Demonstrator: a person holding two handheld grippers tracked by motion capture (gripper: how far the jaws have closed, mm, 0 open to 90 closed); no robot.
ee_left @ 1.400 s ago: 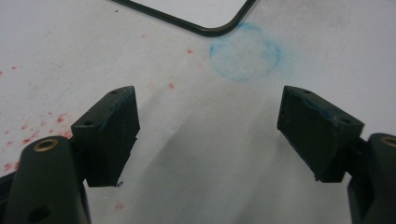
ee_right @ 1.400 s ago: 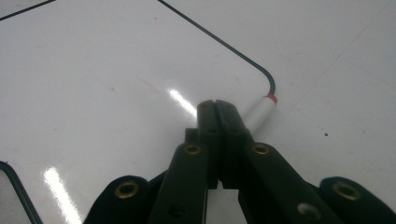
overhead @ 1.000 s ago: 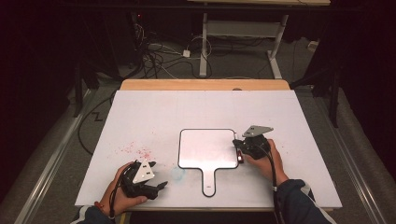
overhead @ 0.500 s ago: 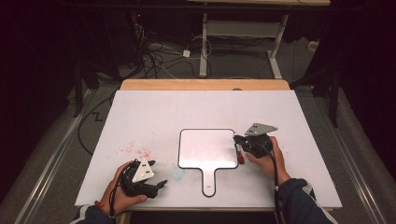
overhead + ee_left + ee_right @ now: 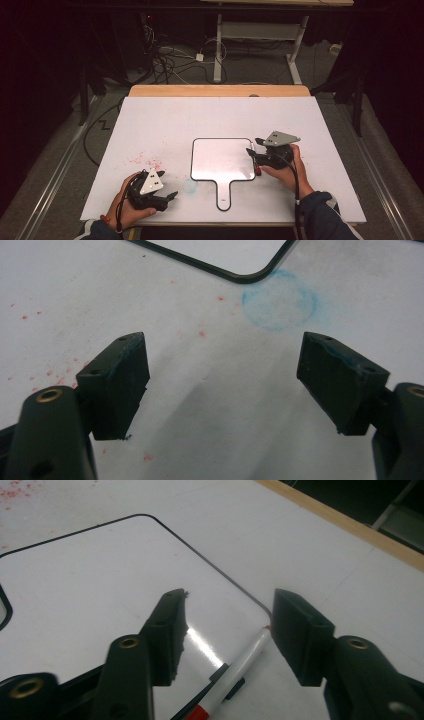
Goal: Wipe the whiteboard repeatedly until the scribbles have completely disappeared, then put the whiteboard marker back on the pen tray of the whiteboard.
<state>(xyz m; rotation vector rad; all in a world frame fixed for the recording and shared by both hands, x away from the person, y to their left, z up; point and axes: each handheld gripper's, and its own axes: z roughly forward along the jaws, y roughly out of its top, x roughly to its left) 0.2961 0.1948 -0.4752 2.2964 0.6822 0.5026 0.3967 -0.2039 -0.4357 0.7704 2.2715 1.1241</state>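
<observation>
Pen (image 5: 235, 672) lies at the board's (image 5: 220, 159) right edge, between the right gripper's (image 5: 254, 152) jaws, which have just been opening and no longer pinch it. Best to back straight off without nudging it. Left gripper (image 5: 222, 385) rests spread wide, empty, near the board's corner.

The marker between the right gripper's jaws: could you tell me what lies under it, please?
The marker lies across the black-rimmed edge of the paddle-shaped whiteboard, its tip over the white table. The right gripper stands open over it. Its lower end is out of frame.
</observation>
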